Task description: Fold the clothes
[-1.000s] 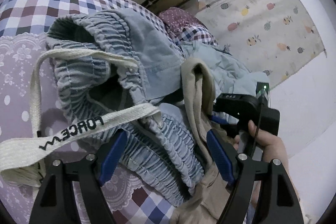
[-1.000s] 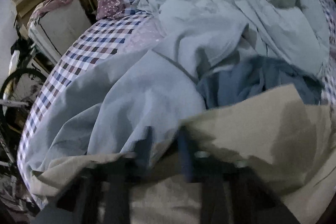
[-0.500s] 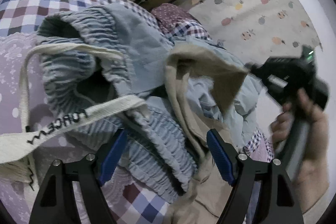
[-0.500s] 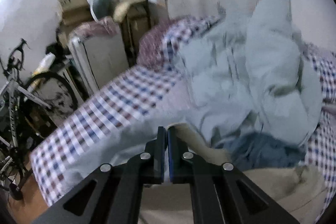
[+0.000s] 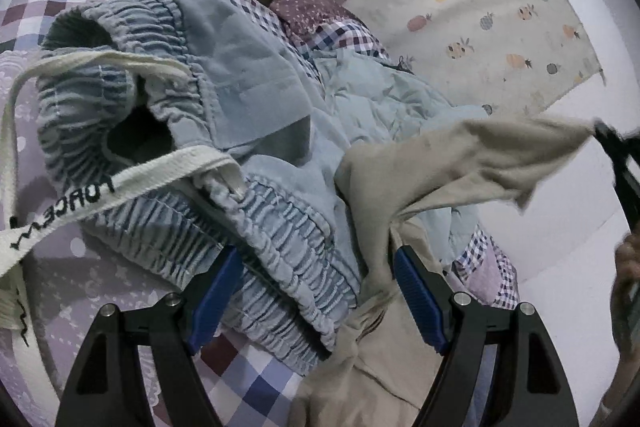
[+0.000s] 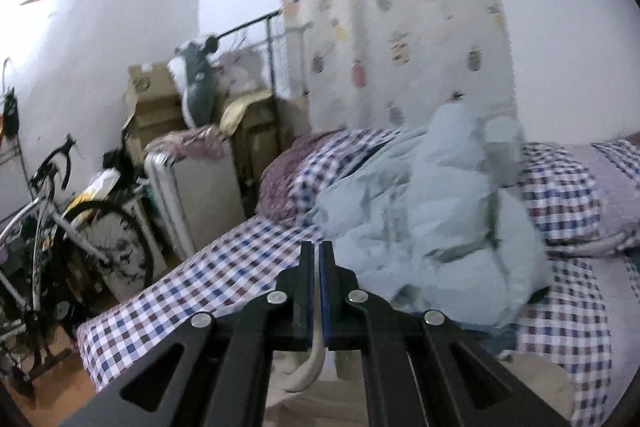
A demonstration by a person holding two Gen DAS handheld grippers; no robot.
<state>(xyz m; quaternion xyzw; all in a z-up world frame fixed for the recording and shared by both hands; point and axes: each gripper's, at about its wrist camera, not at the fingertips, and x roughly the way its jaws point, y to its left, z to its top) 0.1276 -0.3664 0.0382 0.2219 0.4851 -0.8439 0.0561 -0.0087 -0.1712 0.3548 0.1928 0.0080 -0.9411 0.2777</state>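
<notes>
Right tongs (image 6: pixel 319 291) pressed together, pinching a corner of the beige garment (image 5: pixel 460 163) and holding it up, probably to pull it clear of the heap on the bed (image 6: pixel 224 267). Left tongs (image 5: pixel 320 291) spread, empty, straddling the blue elastic-waist shorts (image 5: pixel 224 115), beige cloth trailing beside their right finger. Versus 1.0 s ago: the corner has risen and moved rightward, away from the left tongs; the shorts have not moved.
</notes>
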